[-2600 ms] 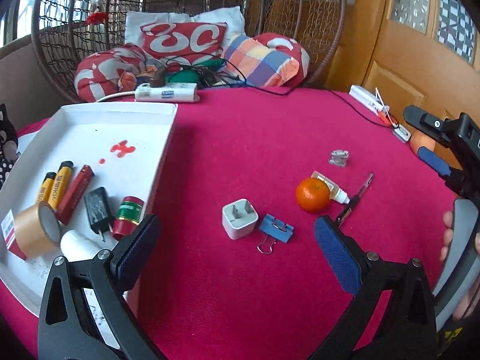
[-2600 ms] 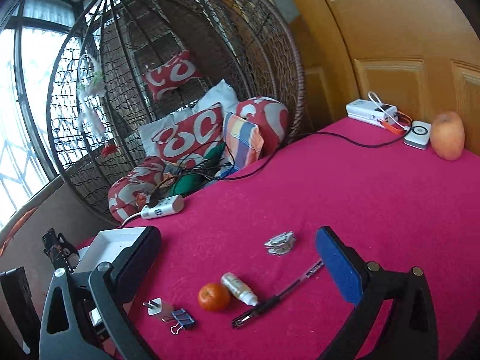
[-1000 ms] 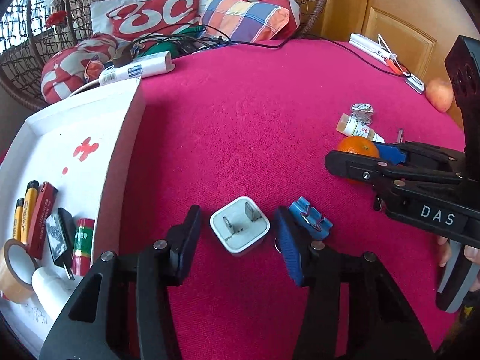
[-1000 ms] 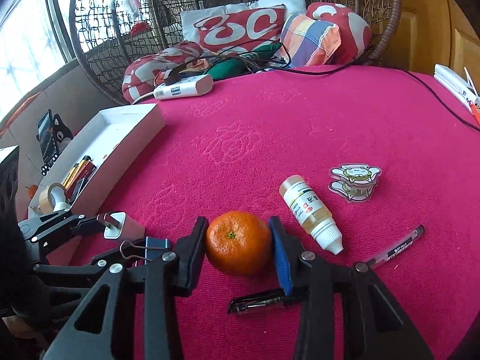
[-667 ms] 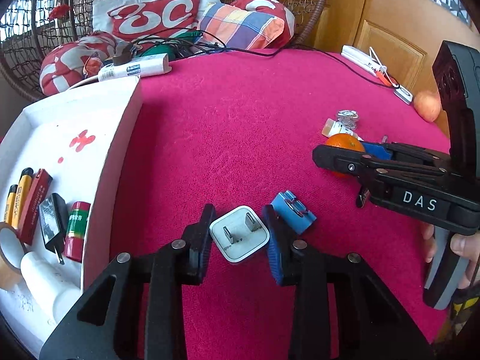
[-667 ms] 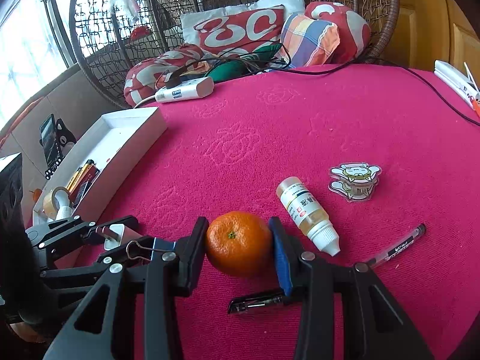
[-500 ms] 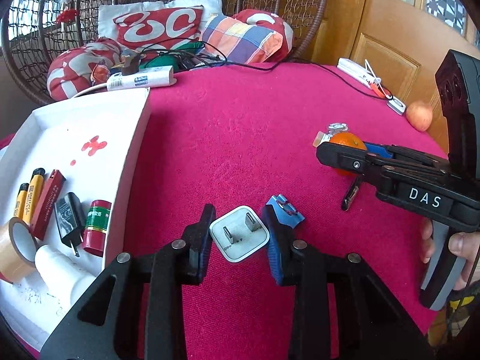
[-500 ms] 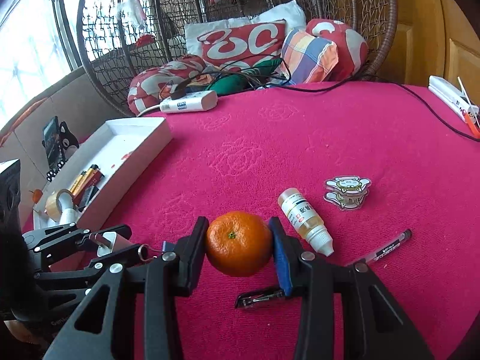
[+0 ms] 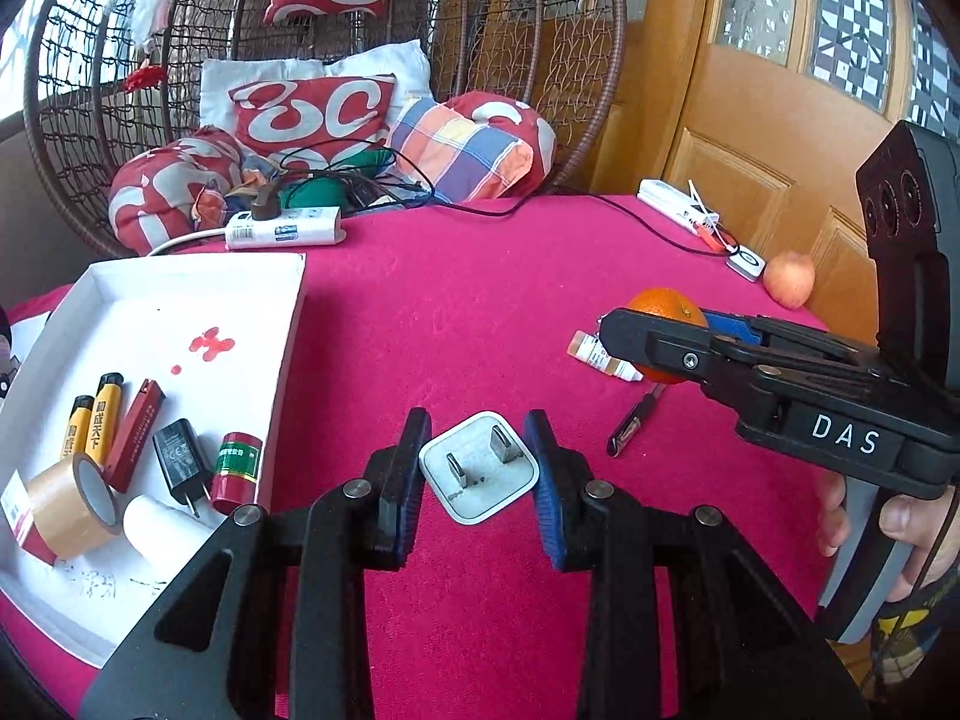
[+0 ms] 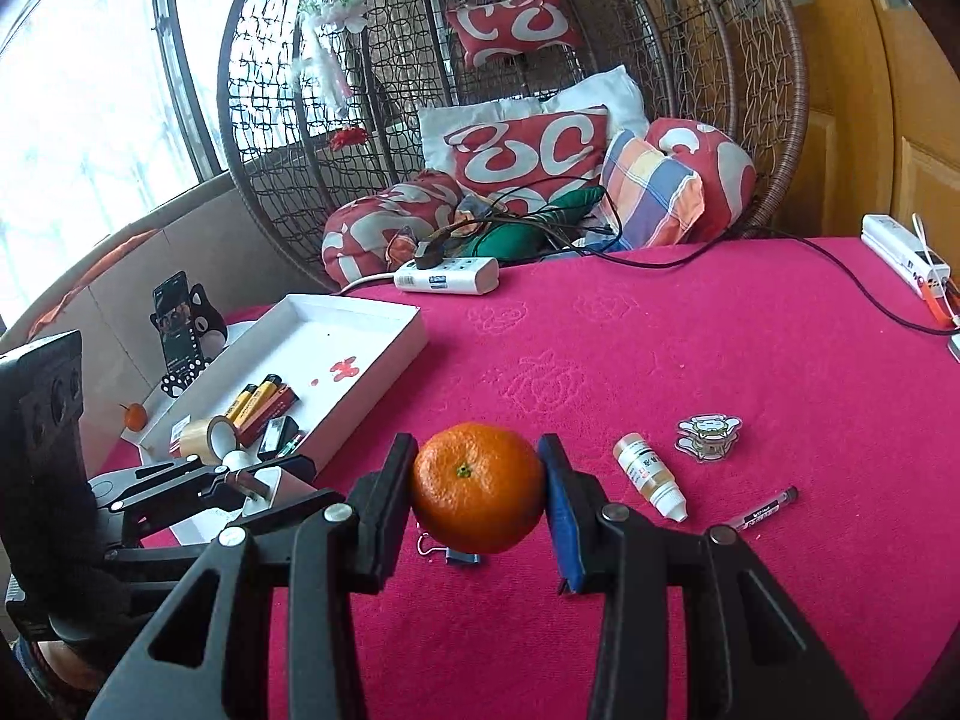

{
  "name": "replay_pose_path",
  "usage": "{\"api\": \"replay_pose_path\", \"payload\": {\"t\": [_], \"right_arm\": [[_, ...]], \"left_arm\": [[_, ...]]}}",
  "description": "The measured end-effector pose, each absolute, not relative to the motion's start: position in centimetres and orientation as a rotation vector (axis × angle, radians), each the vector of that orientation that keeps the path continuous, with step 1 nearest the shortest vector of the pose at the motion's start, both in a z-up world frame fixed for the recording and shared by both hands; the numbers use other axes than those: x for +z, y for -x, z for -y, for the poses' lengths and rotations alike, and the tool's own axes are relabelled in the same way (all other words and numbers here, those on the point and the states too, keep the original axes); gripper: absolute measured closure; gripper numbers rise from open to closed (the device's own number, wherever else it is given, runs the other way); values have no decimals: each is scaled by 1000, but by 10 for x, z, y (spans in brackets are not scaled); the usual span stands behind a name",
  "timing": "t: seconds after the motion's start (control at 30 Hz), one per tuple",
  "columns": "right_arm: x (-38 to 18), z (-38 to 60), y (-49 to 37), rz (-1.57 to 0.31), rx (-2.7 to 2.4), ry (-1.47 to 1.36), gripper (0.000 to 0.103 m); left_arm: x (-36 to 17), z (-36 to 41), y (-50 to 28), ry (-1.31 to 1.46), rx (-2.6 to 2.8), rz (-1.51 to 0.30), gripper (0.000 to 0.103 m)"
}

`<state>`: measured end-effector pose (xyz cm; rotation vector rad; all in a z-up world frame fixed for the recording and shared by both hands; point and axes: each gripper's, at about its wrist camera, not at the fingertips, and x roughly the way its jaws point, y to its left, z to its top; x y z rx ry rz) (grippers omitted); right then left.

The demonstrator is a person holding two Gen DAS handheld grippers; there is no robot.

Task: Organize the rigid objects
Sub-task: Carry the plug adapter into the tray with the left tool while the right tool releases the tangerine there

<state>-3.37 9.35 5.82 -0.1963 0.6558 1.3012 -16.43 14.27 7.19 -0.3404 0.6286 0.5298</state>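
While both grippers already carry a load, the sorting is only partly through, judged from how things lie around the white tray (image 9: 282, 360).

Left gripper (image 9: 480, 468): its jaws have just been closing and now pinch the white charger plug (image 9: 478, 467) by its sides, prongs facing the camera, lifted off the red tablecloth (image 9: 456, 312) just to the right of the tray.

Right gripper (image 10: 478, 489): narrow jaws clamp the orange (image 10: 477, 489), held above the cloth, well to the right of the tray.

Already in the tray: tape roll (image 9: 66, 507), two yellow batteries (image 9: 93, 420), red lighter (image 9: 135, 435), black charger (image 9: 180, 462), red-and-green cylinder (image 9: 236, 471) and a white cylinder (image 9: 159, 531), all crowded at the tray's near end.

Tray room: the far half lies bare apart from red marks.

Still out on the cloth: dropper bottle (image 10: 648, 474), pen (image 10: 762, 507), cartoon sticker (image 10: 708, 435) and binder clip (image 10: 453, 555), all well right of the tray, the clip nearest to it.

Next, as a judgement: carry the plug into the tray; whether the orange belongs there with the rigid things is unclear.

Estimate: roughly halfway.
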Motion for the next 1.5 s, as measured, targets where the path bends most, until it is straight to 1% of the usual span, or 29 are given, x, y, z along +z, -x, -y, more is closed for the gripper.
{"api": "replay_pose_path", "payload": {"t": [0.27, 0.57, 0.73, 0.9, 1.1, 1.33, 1.5], "right_arm": [[60, -103, 51, -648, 1321, 237, 62], [62, -128, 78, -643, 1357, 313, 62], [70, -153, 95, -635, 1395, 360, 62], [74, -188, 117, -642, 1448, 418, 62], [55, -237, 149, -656, 1476, 510, 62], [29, -284, 167, -676, 1457, 582, 62], [19, -289, 172, -685, 1447, 575, 62]], "left_arm": [[78, -150, 186, 369, 554, -583, 72], [80, -181, 223, 432, 620, -522, 72], [90, -218, 255, 473, 698, -473, 72], [96, -277, 299, 575, 818, -416, 72], [79, -317, 327, 615, 933, -450, 72], [60, -323, 328, 599, 986, -497, 72], [54, -327, 325, 602, 1007, -525, 72]]}}
